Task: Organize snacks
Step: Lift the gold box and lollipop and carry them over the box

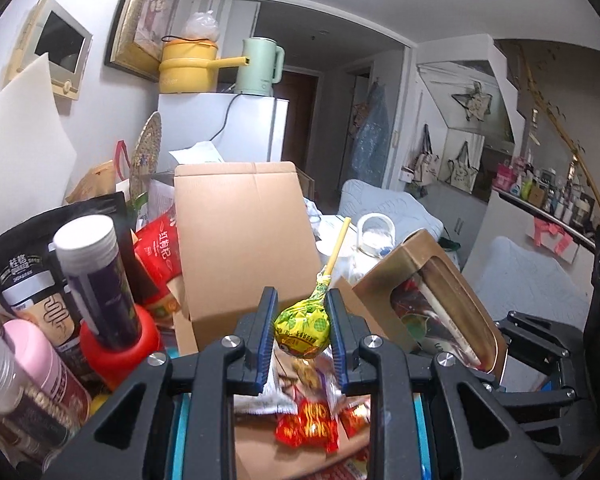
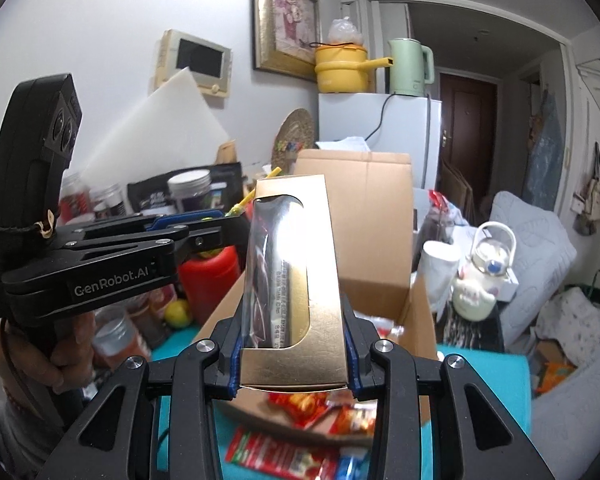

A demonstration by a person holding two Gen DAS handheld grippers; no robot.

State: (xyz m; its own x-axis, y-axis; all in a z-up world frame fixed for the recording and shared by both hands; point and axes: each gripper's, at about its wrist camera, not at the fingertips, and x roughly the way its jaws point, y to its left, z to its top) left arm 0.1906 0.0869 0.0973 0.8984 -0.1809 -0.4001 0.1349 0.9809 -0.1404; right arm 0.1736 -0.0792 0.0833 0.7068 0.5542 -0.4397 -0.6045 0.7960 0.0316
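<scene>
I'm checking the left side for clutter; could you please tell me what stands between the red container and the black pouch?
In the left wrist view, a dark jar with a white lid stands between the red container and the black pouch.

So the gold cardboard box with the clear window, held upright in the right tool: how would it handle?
The gold cardboard box with a clear window probably feels light and fairly stiff, though the cut-out likely weakens that face. Pinched low by the right tool, the tall box may tilt. Its glossy surface could be somewhat slippery.
</scene>
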